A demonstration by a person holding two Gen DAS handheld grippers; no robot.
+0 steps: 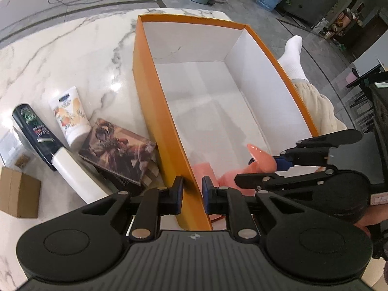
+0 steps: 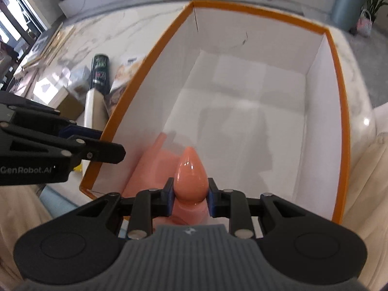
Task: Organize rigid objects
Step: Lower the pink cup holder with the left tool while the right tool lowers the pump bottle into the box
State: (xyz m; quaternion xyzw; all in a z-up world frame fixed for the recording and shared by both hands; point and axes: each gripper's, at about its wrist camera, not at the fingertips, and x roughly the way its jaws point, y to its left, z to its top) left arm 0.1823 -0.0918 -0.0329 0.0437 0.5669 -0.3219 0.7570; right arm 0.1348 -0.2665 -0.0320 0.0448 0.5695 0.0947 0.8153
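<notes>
Orange box [image 1: 155,111] on marble counter [image 1: 72,55], left tool [image 1: 192,197] clamped on its near wall, right tool [image 2: 190,195] inside it gripping pink bottle [image 2: 190,169].

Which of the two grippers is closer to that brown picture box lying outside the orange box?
Left. The left gripper clamps the orange box wall beside the picture box; the right gripper is inside, holding a pink bottle.

"GenRobot.AI" on left hand-held gripper [image 2: 97,143], "CLEAR" on dark bottle [image 1: 34,131]
</notes>
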